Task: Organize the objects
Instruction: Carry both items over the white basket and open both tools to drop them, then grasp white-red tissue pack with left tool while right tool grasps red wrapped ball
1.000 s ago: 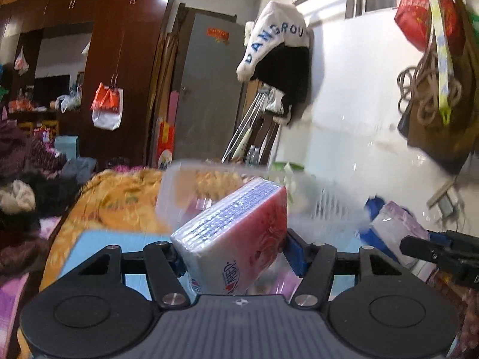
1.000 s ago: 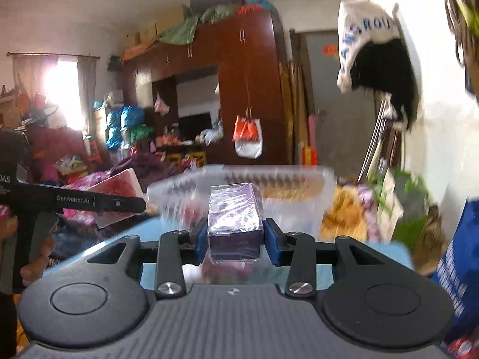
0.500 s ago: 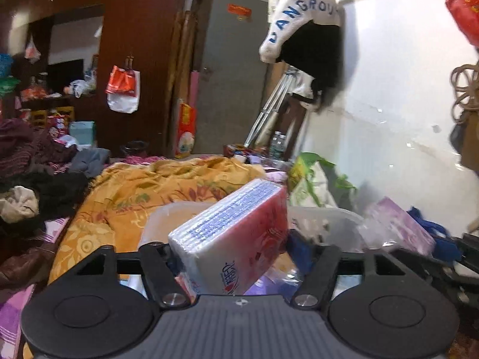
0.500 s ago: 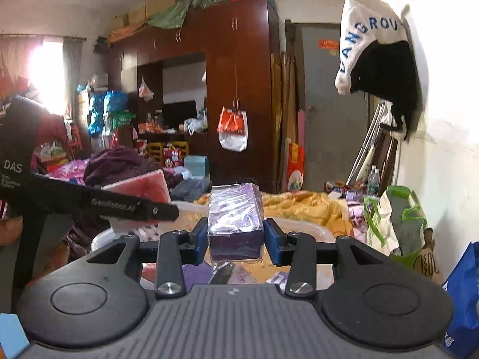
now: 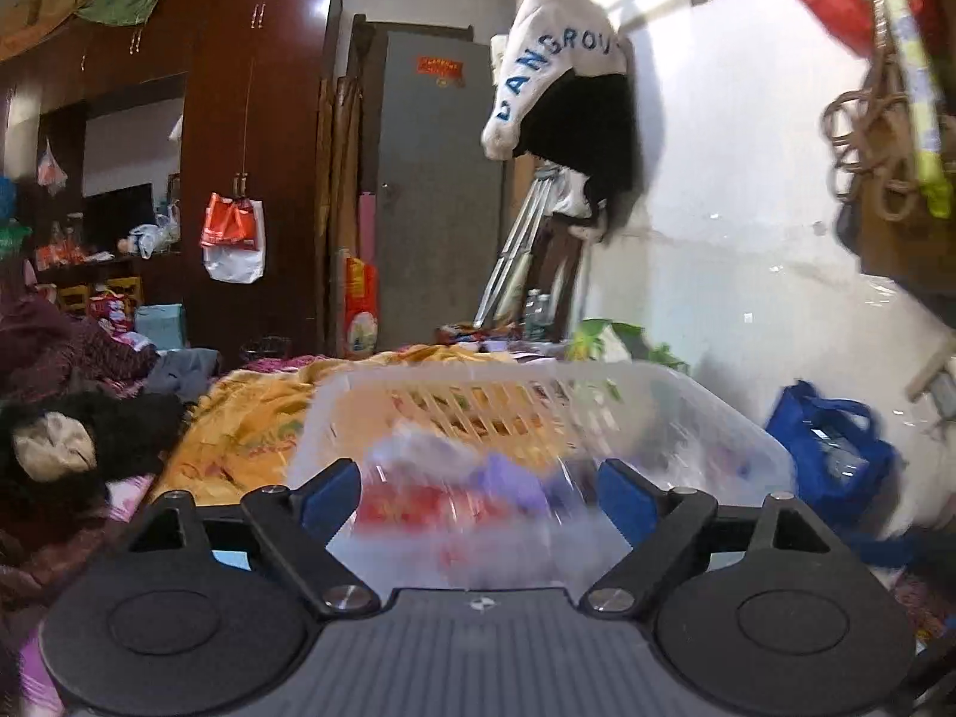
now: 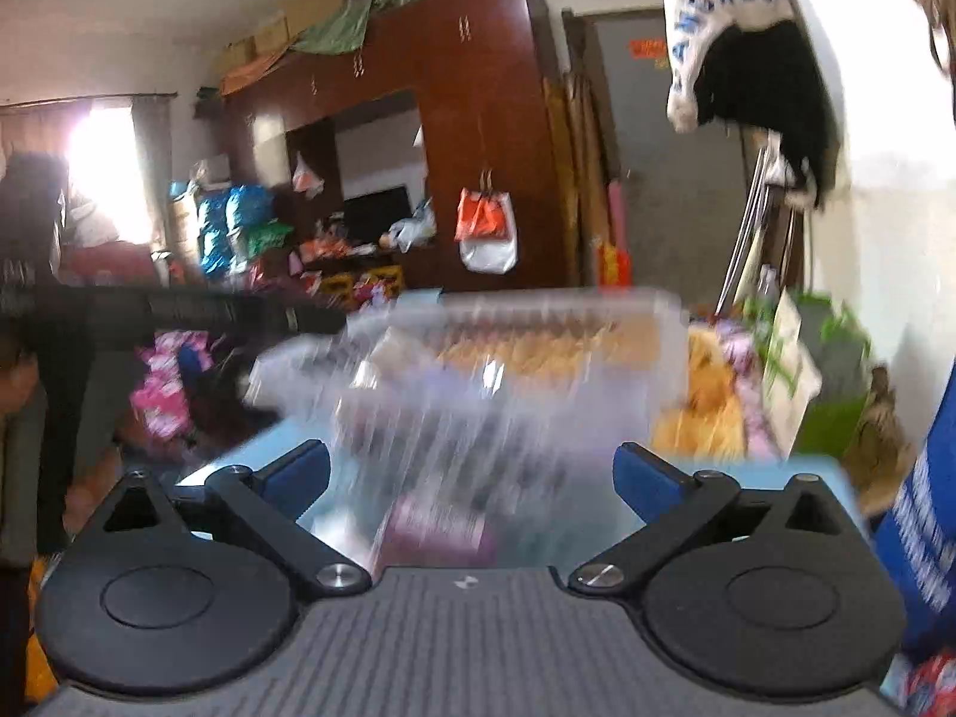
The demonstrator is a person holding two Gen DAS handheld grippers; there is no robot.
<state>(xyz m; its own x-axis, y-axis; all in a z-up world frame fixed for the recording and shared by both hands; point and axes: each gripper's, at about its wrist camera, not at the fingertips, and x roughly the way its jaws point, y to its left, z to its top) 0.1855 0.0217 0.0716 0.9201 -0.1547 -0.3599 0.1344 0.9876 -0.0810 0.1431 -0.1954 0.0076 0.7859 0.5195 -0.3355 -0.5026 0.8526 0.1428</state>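
Observation:
A clear slotted plastic basket (image 5: 717, 412) sits right in front of both grippers; it also shows in the right wrist view (image 6: 645, 322). My left gripper (image 5: 478, 493) is open and empty over its near rim. A blurred red and white tissue pack (image 5: 430, 508) and purple packs (image 5: 514, 478) lie inside. My right gripper (image 6: 472, 478) is open and empty. A blurred purple pack (image 6: 436, 529) lies just below it in the basket. The left gripper's black body (image 6: 179, 310) crosses the left of the right wrist view.
A yellow patterned blanket (image 5: 251, 424) lies behind the basket. A blue bag (image 5: 830, 454) stands at the right by the white wall. Dark clothes (image 5: 77, 418) are piled at the left. A light blue surface (image 6: 777, 472) lies under the basket.
Both grippers have opened and let go of their packs. The red tissue pack and the purple pack have dropped into the basket. Both views are now blurred by motion.

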